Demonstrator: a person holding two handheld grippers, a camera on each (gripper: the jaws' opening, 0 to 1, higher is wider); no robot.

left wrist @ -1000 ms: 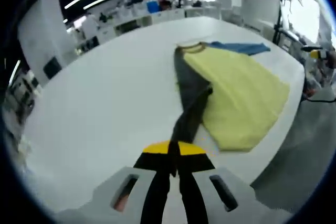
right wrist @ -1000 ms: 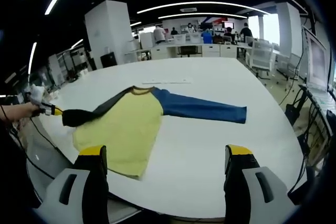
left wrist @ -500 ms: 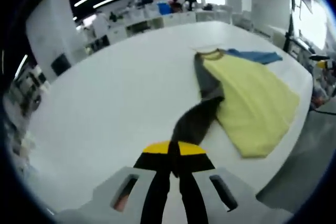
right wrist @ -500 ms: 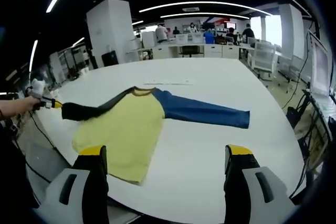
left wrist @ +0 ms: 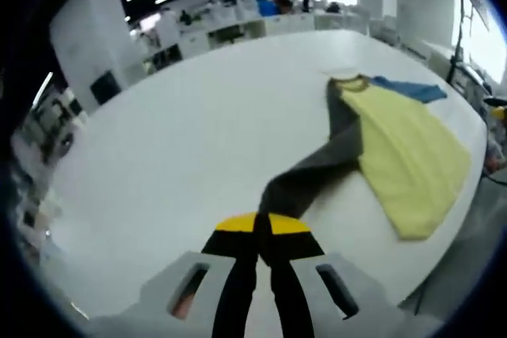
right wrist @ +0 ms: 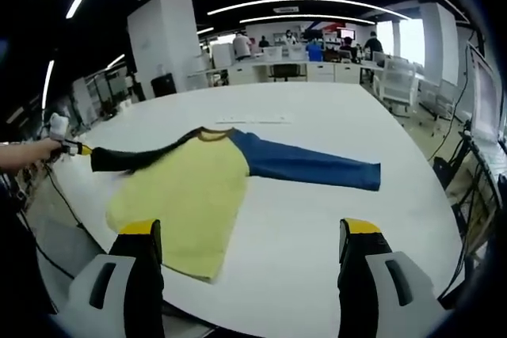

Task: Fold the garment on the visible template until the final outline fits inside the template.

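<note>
Left gripper [left wrist: 262,235]: jaws closed on cuff of dark grey sleeve [left wrist: 317,172], drawn taut from yellow shirt [left wrist: 412,156] lying flat on white table [left wrist: 182,124]. Right gripper [right wrist: 245,247]: jaws wide apart, holding nothing, poised above table edge; shirt spread ahead, blue sleeve [right wrist: 313,168] extended.

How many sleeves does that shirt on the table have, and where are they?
2. The dark sleeve stretches toward the left tool, which pinches its cuff; the blue sleeve lies flat on the table, opposite side.

White table [right wrist: 317,219], yellow-blue shirt [right wrist: 198,187] lying flat
</note>
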